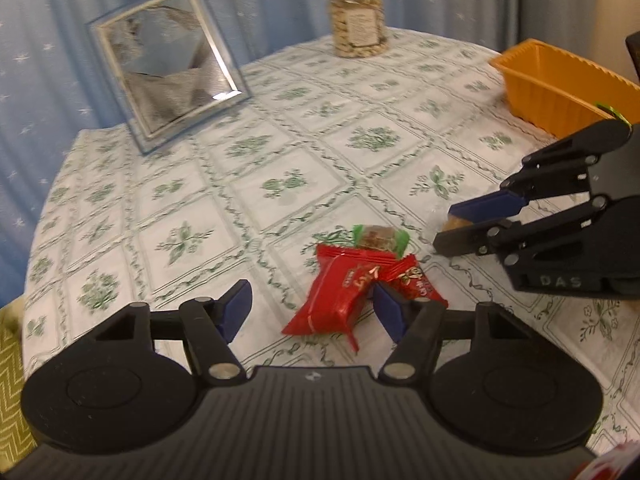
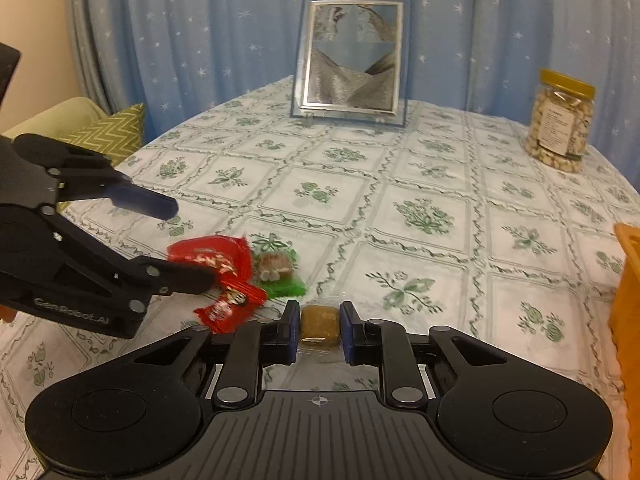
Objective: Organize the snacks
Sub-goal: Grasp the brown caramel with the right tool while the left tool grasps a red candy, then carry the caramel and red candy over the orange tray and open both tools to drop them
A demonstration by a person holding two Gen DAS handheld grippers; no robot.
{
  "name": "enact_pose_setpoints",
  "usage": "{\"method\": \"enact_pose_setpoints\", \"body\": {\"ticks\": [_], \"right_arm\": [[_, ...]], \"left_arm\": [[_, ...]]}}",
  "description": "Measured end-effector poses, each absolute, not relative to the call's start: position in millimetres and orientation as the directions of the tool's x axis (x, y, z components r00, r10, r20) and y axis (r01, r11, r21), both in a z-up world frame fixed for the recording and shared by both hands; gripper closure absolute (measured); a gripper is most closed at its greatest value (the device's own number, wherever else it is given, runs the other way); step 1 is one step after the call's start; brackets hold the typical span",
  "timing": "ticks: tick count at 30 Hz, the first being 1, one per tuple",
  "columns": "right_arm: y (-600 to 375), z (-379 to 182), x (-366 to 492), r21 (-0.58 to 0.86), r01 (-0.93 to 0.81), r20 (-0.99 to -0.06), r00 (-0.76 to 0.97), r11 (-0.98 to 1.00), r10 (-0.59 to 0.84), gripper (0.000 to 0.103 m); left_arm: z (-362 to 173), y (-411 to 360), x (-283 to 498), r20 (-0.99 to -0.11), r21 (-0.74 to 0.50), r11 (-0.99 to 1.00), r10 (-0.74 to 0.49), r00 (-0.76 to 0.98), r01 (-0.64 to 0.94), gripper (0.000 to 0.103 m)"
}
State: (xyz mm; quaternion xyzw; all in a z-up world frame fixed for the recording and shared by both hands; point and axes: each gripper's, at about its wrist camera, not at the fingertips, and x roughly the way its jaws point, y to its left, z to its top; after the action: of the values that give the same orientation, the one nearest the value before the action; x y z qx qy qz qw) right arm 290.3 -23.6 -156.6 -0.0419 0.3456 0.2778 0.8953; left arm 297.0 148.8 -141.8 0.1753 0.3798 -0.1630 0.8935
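Two red snack packets (image 1: 340,296) (image 2: 218,264) and a green-ended candy (image 1: 380,237) (image 2: 278,270) lie together on the tablecloth. My left gripper (image 1: 312,306) is open, its fingers on either side of the larger red packet, just above it. My right gripper (image 2: 319,326) is shut on a brown cube snack in clear wrap (image 2: 319,325), low over the cloth. It also shows in the left wrist view (image 1: 460,228), with the brown snack (image 1: 458,223) between its fingers. An orange tray (image 1: 560,88) (image 2: 626,280) stands at the table's right.
A jar of nuts (image 1: 358,20) (image 2: 560,124) stands at the far side. A framed sand picture (image 1: 172,64) (image 2: 352,60) stands upright at the back. A green zigzag cushion (image 2: 112,132) lies beyond the table's left edge. Blue curtains hang behind.
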Motion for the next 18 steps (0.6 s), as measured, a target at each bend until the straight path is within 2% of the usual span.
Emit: {"method": "enact_pose_setpoints", "body": {"ticks": [2, 4, 6, 12, 18], "right_arm": [[-30, -153, 288, 0.119, -0.508, -0.645, 0.613, 0.853, 0.455, 0.082], [-36, -148, 286, 0.122, -0.487, -0.643, 0.625, 0.865, 0.442, 0.082], [-42, -142, 282, 0.130, -0.462, -0.640, 0.637, 0.877, 0.430, 0.082], [-53, -120, 259, 0.138, -0.420, -0.627, 0.664, 0.897, 0.408, 0.082], [-71, -97, 224, 0.149, -0.387, -0.630, 0.672, 0.910, 0.389, 0.082]], "left_arm": [[-144, 147, 303, -0.757, 0.177, 0.879, -0.167, 0.632, 0.443, 0.046], [-145, 146, 306, -0.770, 0.167, 0.877, -0.170, 0.615, 0.451, 0.067], [-145, 146, 306, -0.779, 0.160, 0.880, -0.166, 0.605, 0.447, 0.076], [-131, 156, 286, -0.766, 0.119, 0.953, -0.090, 0.637, 0.278, 0.078], [-92, 140, 239, -0.725, 0.081, 0.984, -0.049, 0.687, 0.156, 0.078]]}}
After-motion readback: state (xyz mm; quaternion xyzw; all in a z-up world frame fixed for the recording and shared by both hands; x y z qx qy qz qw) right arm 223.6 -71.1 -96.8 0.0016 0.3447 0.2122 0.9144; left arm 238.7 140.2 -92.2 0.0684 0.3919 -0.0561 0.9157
